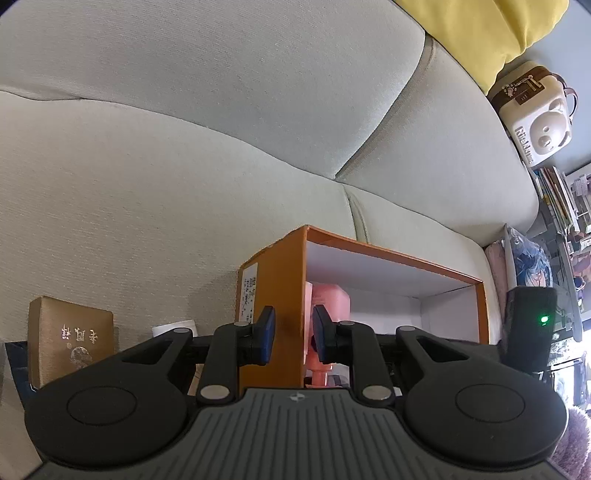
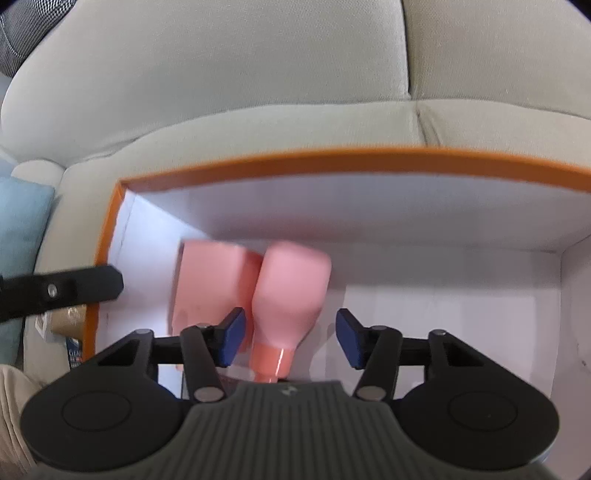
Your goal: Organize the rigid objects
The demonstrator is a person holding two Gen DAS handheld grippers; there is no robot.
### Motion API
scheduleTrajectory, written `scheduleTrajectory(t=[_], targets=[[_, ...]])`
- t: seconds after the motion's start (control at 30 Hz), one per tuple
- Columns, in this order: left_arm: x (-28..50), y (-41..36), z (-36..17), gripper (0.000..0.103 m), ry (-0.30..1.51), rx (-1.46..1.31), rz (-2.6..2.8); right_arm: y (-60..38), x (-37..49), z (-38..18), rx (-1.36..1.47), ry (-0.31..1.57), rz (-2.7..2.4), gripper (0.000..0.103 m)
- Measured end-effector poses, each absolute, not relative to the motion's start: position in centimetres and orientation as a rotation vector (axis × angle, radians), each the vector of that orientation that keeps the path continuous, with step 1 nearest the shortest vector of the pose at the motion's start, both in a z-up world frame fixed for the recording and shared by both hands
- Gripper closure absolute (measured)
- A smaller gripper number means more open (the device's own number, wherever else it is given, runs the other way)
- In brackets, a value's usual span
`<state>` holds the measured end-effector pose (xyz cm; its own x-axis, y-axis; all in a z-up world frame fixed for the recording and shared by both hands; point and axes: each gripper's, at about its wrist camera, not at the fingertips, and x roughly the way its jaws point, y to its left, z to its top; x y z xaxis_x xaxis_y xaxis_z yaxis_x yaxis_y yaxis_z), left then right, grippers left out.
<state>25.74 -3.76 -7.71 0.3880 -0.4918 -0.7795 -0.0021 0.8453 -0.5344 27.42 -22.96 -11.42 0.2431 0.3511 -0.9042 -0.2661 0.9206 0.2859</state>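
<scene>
An orange box (image 2: pixel 332 160) with a white inside lies open on a pale sofa. My left gripper (image 1: pixel 294 334) straddles the box's left wall (image 1: pixel 273 295), one blue pad outside and one inside, shut on it. One of its black fingers (image 2: pixel 74 290) shows at that wall in the right wrist view. Inside the box a pink bottle (image 2: pixel 291 291), blurred, stands beside a second pink container (image 2: pixel 214 288). My right gripper (image 2: pixel 291 341) hangs over the box, open. The bottle's neck is between its pads; the right pad (image 2: pixel 351 343) is clear of it.
The sofa (image 1: pixel 184 166) fills the background. Left of the box lies a brown packet with gold characters (image 1: pixel 70 339). A yellow cushion (image 1: pixel 491 33) and a white bear-faced case (image 1: pixel 535 122) sit far right. A black device with a green light (image 1: pixel 528 328) stands beside the box. A light blue cushion (image 2: pixel 22 258) lies left.
</scene>
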Motion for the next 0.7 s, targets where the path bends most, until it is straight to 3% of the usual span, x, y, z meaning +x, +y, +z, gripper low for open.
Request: scheduleTrajectory(t=[0.03,0.37,0.7], targets=[[25.7,-3.8,-7.7,0.078,1.140,-0.496,-0.328,-22.8,27.3,-11.6,0.088,1.262,0.425,0.064],[25.8,-3.9,-7.8,0.079,1.139,-0.495,-0.314,-20.0,26.7,-11.0,-0.212,1.171,0.465,0.064],[25.2,-3.8,-7.3,0.078,1.125,-0.459,-0.300,-21.4,26.0,-10.0,-0.097,1.165,0.438,0.061]])
